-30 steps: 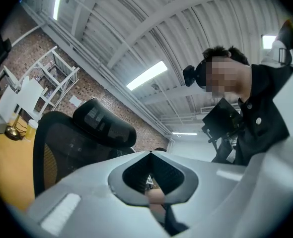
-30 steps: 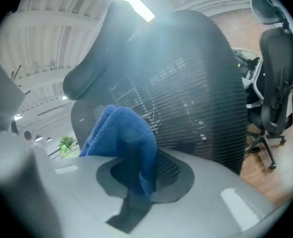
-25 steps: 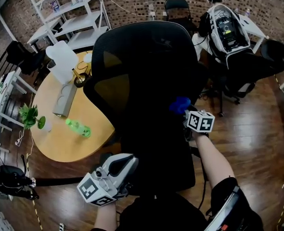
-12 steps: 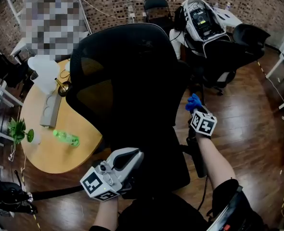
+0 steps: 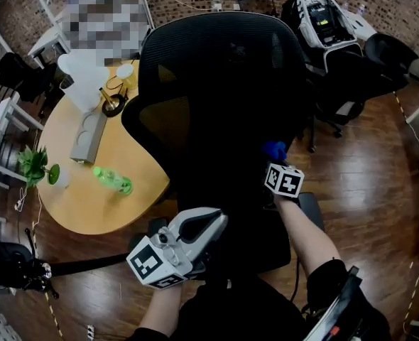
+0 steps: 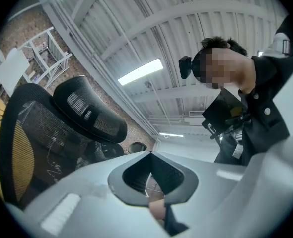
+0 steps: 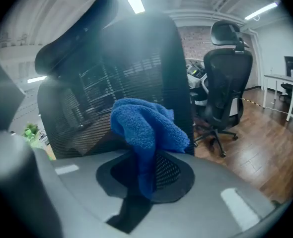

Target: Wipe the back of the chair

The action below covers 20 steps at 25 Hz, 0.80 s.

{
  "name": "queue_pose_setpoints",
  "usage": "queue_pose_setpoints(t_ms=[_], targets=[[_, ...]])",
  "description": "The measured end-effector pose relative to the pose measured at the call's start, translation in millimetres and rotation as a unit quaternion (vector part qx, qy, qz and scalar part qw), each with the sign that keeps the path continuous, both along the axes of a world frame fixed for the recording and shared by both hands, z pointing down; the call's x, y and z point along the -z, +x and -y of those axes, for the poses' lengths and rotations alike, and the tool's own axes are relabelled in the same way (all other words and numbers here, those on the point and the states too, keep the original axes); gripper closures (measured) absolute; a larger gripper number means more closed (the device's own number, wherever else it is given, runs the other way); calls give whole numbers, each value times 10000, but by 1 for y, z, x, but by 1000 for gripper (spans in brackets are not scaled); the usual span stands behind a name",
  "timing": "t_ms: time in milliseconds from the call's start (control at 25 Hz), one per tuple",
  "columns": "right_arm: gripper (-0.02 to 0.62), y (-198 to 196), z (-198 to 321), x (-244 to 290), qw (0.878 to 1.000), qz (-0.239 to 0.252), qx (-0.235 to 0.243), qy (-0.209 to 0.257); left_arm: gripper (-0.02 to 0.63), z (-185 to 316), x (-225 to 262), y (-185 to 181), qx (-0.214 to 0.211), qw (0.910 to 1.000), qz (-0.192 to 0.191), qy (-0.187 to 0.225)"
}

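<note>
The black mesh chair back [image 5: 224,98] fills the middle of the head view, with its headrest [image 6: 89,115] showing in the left gripper view. My right gripper [image 5: 275,159] is shut on a blue cloth [image 5: 273,149], which it presses against the lower right part of the back. In the right gripper view the cloth [image 7: 146,128] bunches out of the right gripper [image 7: 149,155] in front of the chair's mesh [image 7: 111,88]. My left gripper [image 5: 208,222] hangs low beside the seat, tilted upward, its jaws closed with nothing between them. In its own view the left gripper [image 6: 150,156] points toward the ceiling.
A round wooden table [image 5: 89,204] stands left of the chair with a green bottle [image 5: 112,182], a small plant [image 5: 39,168] and a grey box [image 5: 85,139]. Other black chairs [image 5: 380,66] stand at the back right on the wood floor; one chair [image 7: 226,83] is close on the right.
The right gripper carried the blue cloth out past the chair back's right edge, then back leftward onto the back. The left gripper has risen slightly, still shut.
</note>
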State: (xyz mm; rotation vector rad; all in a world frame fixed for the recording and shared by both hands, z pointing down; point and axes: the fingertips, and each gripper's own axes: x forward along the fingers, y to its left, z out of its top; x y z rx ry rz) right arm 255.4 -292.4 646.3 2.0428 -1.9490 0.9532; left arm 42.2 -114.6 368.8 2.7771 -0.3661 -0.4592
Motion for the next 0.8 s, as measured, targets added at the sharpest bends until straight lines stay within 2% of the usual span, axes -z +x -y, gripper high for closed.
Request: queue_pose_setpoints(t_ms=[120, 280, 400, 560, 720, 800], targets=[[541, -43, 4, 0, 9996, -14, 295, 43, 609, -4, -2, -25, 244, 9997, 24, -32], [541, -91, 6, -2, 9989, 46, 455, 89, 610, -11, -3, -61, 630, 9980, 17, -78], [541, -132, 4, -6, 9964, 41, 838, 110, 609, -17, -3, -86, 879, 9960, 25, -121], [541, -196, 4, -11, 9898, 61, 1420, 92, 609, -25, -3, -117, 1175, 9929, 73, -152], [541, -264, 0, -15, 9738, 45, 2271, 146, 610, -42, -4, -140, 1455, 9890, 182, -205], [541, -284, 8, -17, 9737, 258, 2257, 181, 609, -44, -7, -151, 1614, 9862, 265, -240]])
